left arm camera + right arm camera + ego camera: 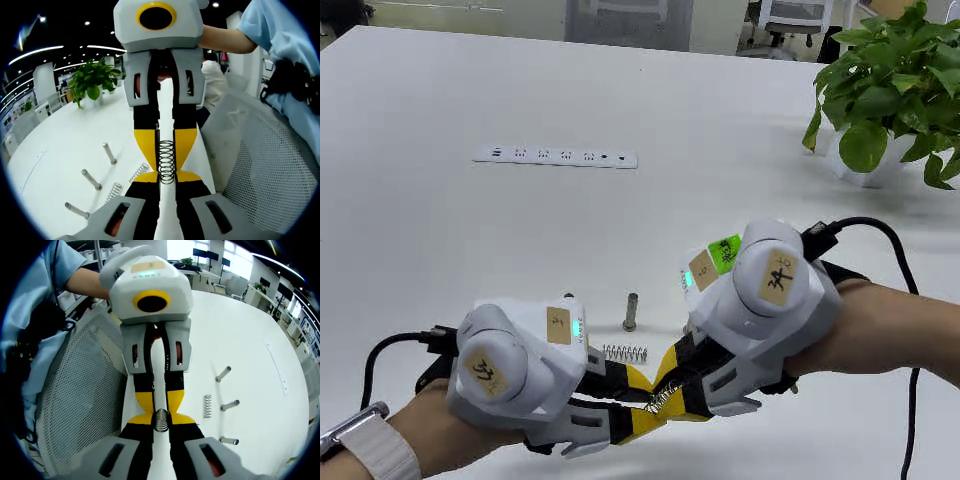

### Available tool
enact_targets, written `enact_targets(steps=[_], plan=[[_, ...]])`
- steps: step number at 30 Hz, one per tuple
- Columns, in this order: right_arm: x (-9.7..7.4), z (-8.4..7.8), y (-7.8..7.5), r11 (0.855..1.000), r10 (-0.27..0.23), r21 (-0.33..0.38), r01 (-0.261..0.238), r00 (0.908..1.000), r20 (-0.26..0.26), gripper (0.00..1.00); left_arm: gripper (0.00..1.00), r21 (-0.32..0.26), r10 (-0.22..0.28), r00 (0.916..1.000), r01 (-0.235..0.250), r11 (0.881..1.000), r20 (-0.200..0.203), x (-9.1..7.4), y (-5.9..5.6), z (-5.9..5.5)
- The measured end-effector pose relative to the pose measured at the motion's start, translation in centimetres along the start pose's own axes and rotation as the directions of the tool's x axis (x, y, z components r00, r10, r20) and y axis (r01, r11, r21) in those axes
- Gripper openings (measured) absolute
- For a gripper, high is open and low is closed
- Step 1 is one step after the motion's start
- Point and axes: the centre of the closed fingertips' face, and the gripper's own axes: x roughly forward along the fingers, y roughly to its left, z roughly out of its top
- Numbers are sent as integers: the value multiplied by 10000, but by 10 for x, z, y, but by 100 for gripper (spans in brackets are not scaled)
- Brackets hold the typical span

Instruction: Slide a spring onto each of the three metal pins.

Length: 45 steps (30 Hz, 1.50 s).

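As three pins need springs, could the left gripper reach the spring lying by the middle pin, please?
Probably not yet: the loose spring lies uncovered nearby, but the left gripper and right gripper are both shut on a held spring.

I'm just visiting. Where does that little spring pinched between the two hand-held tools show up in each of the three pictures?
Head view: the held spring sits low, near the centre, where the yellow fingers of both tools meet.
Left gripper view: centre of the picture, seen side-on.
Right gripper view: low centre, seen end-on.
Shared landmark: the metal pins standing on the table.
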Motion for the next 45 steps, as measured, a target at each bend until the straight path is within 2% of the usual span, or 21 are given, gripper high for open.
enact_targets(steps=[3,5,8,12,15,19,21,23,26,27,31,32,34,35,37,38,41,45], plan=[[0,1,-1,10000,15,-41,-15,10000,-15,12,10,-287,180,9997,-176,9994,162,-2,2,0],[-1,3,-2,10000,-17,-69,17,10000,-11,12,10,-729,384,9987,-358,9967,343,-4,4,1],[-4,7,-6,9999,-115,-72,115,9999,61,12,11,-1047,783,9952,-718,9919,589,-8,10,2],[-10,10,-14,9994,-311,-138,312,9995,89,12,19,-1645,1547,9866,-1445,9757,511,-17,20,-5],[-13,10,-20,9987,-447,-228,448,9990,46,12,29,-2008,2071,9763,-1909,9608,628,-24,24,-8],[-16,10,-27,9980,-528,-364,525,9986,-70,12,39,-2442,2629,9635,-2434,9387,505,-33,28,-17],[-16,10,-28,9977,-527,-442,520,9985,-132,12,45,-2511,3001,9529,-2803,9265,434,-38,32,-20],[-16,11,-30,9974,-519,-504,510,9985,-166,12,53,-2735,3162,9480,-2949,9156,363,-41,33,-22],[-15,13,-33,9968,-484,-649,467,9985,-254,12,63,-2939,3633,9315,-3430,8922,157,-48,39,-26],[-14,14,-35,9967,-474,-673,455,9985,-271,12,67,-2962,3717,9282,-3508,8884,153,-49,40,-27],[-11,19,-40,9952,-406,-910,369,9984,-386,12,81,-3208,4309,9024,-4107,8535,-91,-57,47,-32],[-11,20,-41,9948,-391,-951,350,9984,-415,12,83,-3247,4376,8991,-4174,8487,-117,-59,47,-33],[-9,22,-44,9933,-362,-1118,303,9980,-511,12,89,-3402,4595,8878,-4403,8309,-268,-62,50,-37],[-8,22,-45,9922,-340,-1221,267,9977,-584,12,91,-3420,4647,8849,-4467,8267,-324,-63,51,-39],[-5,23,-47,9906,-290,-1352,189,9969,-730,12,97,-3463,4870,8714,-4756,8086,-596,-67,55,-47],[-5,23,-49,9899,-272,-1408,158,9965,-788,12,99,-3462,4974,8655,-4850,8031,-589,-68,56,-48],[-3,25,-56,9877,-203,-1562,53,9953,-945,12,100,-3485,5319,8446,-5175,7815,-612,-74,62,-50],[-2,29,-64,9851,-162,-1720,-31,9937,-1106,12,100,-3543,5342,8424,-5216,7761,-701,-75,63,-57]])
